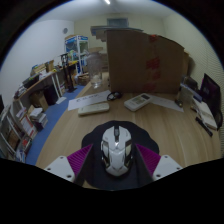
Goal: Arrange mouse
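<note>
Shelving: racks [30, 100] packed with small items stand at the far left, well apart from the work area.
Keyboard: a pale keyboard [92, 101] lies on the wooden surface [70, 130], beyond the fingers and to their left.
Left finger: its pink pad [80, 158] sits just beside the mouse's left flank; contact cannot be confirmed.
Mouse: the silver-and-black mouse [117, 148] rests on a round dark mouse pad [97, 140], directly between the fingers.
Gripper: the gripper [117, 163] brackets the mouse; whether the fingers are clenched on it or released, I cannot tell.
Cardboard: a large cardboard box [140, 60] stands upright behind, near a white remote [138, 100].
Monitor: a dark monitor [211, 95] stands at the far right.
Progress: the mouse appears centred on its pad, pointing away. Judging by that, placement looks largely done; only letting go and pulling back may remain.
</note>
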`<state>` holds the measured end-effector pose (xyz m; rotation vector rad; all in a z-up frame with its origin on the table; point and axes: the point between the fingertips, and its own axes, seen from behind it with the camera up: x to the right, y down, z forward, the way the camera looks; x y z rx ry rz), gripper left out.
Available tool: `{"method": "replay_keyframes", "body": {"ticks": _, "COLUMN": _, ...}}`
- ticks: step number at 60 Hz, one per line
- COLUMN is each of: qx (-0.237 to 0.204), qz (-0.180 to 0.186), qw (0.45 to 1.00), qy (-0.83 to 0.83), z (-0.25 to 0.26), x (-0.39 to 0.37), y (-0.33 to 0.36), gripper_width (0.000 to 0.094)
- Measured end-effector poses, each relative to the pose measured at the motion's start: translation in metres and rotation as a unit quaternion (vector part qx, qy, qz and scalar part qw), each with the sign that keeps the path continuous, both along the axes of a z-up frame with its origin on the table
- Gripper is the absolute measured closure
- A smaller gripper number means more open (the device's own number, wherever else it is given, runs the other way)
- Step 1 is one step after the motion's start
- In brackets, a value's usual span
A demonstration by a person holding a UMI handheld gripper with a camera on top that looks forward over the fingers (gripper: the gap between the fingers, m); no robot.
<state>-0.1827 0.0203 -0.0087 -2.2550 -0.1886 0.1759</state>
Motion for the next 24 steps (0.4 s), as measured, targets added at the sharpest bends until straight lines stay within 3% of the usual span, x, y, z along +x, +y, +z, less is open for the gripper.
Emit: {"method": "replay_keyframes", "body": {"ticks": 24, "qx": 0.041, "qz": 0.101, "qw": 0.991, "qy": 0.076, "z": 0.053, "x": 0.026, "y": -0.149, "gripper_width": 0.0102}}
